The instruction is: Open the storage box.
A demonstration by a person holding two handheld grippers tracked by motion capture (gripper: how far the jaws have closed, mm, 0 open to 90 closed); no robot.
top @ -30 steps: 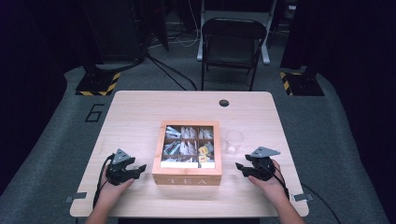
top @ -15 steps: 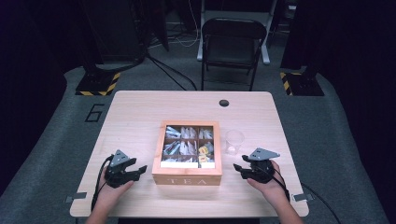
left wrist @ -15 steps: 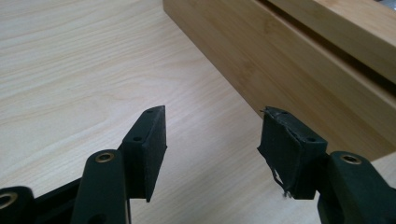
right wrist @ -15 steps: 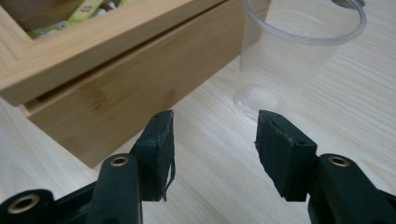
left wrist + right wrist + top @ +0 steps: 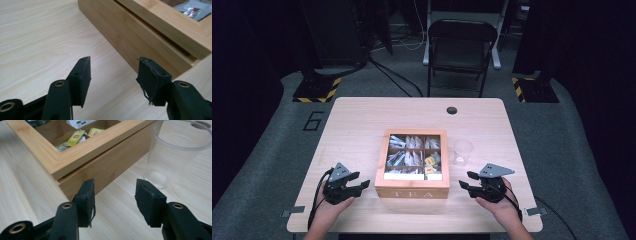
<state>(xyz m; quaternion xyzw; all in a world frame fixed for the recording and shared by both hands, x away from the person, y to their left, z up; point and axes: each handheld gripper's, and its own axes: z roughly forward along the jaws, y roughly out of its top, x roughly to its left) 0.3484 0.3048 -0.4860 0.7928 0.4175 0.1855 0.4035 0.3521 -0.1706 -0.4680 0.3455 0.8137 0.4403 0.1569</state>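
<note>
Grippers are flanking the tea box (image 5: 414,165) at mid-table as we are narrowing both empty pairs of jaws, left gripper (image 5: 360,185) and right gripper (image 5: 463,180) still spread, so we are judging level, even approaches to its lid best.

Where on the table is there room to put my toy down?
Bare wood lies between the tea box and the table's far edge, and left of the box. It is crowded right of the box, by the plastic cup.
</note>
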